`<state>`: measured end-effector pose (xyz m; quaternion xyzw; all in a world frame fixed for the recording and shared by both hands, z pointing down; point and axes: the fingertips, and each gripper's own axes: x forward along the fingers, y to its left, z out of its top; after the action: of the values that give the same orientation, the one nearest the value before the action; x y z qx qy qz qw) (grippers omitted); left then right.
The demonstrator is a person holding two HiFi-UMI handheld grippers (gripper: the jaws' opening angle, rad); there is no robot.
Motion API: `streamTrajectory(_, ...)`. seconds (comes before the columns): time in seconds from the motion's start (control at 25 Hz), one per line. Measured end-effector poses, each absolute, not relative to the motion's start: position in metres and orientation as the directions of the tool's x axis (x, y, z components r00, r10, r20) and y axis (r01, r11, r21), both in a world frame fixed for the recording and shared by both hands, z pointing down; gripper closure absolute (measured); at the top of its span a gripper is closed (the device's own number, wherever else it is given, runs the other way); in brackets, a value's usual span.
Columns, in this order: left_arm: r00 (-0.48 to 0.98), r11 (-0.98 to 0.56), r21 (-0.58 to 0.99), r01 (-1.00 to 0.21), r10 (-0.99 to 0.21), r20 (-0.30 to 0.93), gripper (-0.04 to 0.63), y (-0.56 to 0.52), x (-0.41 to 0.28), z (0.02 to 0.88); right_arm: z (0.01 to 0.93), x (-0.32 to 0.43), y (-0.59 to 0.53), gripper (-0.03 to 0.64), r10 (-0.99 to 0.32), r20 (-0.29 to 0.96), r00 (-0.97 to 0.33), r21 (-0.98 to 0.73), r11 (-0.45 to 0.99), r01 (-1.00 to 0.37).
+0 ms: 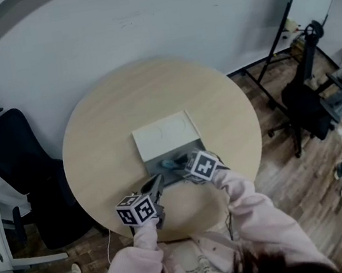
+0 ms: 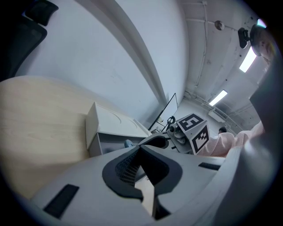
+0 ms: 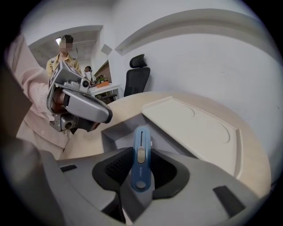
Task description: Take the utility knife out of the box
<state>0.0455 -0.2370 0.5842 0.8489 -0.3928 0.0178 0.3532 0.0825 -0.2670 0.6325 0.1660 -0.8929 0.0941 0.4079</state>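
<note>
Right gripper view shows our right claw [image 3: 140, 174] clamped on the blue utility knife [image 3: 141, 152], just outside the open front of the box [image 3: 199, 128]. We judge the hold suits drawing it clear. Our left claw [image 2: 142, 148], jaws together and empty, hovers near the box over the counter [image 1: 105, 130], likely ready to steady it.

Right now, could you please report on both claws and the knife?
Right claw shut on utility knife, at the box opening. Left claw shut, empty, near box. Nothing blocking.
</note>
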Motion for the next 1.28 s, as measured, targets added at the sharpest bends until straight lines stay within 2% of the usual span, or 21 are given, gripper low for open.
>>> streamTrajectory(0.32,0.698,-0.474,0.561,-0.678,-0.655,0.29,0.592,-0.236,0.05,0.576,0.619,0.093,-0.274,0.48,-0.302,0.677,-0.672,-0.062,0.885,-0.461)
streamTrajectory(0.72,0.707,-0.518,0.524,-0.676,-0.656,0.262,0.592,-0.232,0.053,0.561,0.583,0.093,-0.267,0.48,-0.4,0.505,-0.765,-0.201,0.807,-0.555)
streamTrajectory(1.28,0.709,-0.57,0.461,-0.68,-0.671,0.217,0.592,-0.229,0.051,0.537,0.539,0.101,-0.257,0.48,-0.512,0.292,-0.808,-0.32,0.743,-0.587)
